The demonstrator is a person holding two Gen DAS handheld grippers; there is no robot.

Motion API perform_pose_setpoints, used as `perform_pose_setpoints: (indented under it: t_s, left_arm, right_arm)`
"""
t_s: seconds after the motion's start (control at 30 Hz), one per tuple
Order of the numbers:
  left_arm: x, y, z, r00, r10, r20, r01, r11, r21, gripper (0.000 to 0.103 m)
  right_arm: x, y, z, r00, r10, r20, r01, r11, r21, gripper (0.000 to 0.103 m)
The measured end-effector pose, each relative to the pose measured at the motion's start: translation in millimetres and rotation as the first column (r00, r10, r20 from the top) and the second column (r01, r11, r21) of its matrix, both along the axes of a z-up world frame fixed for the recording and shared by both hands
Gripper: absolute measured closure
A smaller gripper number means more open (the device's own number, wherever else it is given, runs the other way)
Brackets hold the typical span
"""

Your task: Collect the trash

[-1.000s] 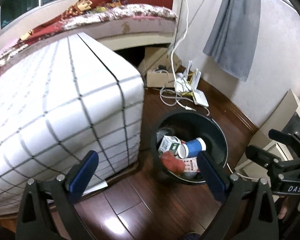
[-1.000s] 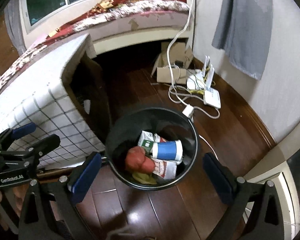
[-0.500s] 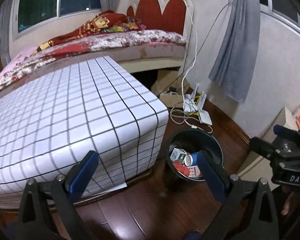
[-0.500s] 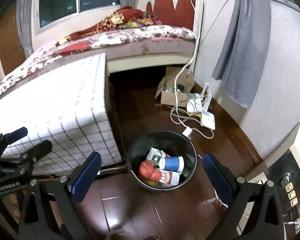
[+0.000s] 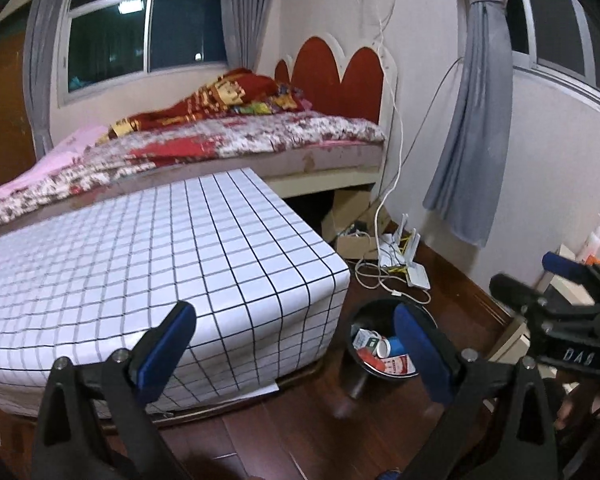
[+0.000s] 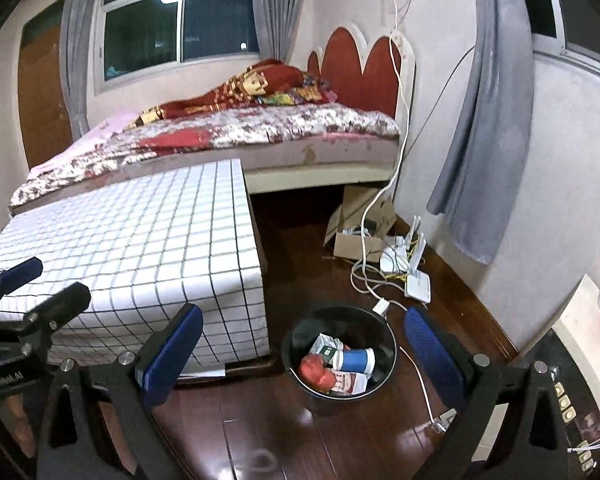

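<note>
black bin, blue-white cup, red ball, white black-grid cloth, dark red-brown floor, grey curtain, red headboard, blue gripper pads

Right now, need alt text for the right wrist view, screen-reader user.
The open, empty right gripper looks down at a black trash bin on dark wood floor, holding a blue-and-white cup, cartons and a red wad. Left is a white grid-patterned table; behind, a bed, with routers and cables by the wall.

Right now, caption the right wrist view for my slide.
Open right gripper above black trash bin holding blue cup, cartons, red wrapper.
</note>
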State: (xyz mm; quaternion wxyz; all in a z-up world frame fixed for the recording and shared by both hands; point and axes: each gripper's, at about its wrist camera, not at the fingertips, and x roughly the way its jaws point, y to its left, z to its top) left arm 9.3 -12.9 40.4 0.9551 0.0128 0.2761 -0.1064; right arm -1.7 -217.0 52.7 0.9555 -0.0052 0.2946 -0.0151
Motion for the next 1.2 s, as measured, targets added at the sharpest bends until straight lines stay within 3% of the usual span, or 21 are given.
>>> perform_pose_setpoints:
  t_s: [0.43, 1.2]
  left_arm:
    - [-28, -12, 24, 0.996, -0.034, 0.087, 0.034, 0.999, -0.001, 0.001]
    - [-29, -24, 21, 0.996, -0.046, 0.075, 0.044, 0.999, 0.026, 0.001]
  right_arm:
    - [-35, -6, 24, 0.997, -0.023, 0.073, 0.022, 1.000, 0.014, 0.001]
    - [-39, -9, 23, 0.997, -0.038, 0.072, 0.038, 0.999, 0.001, 0.001]
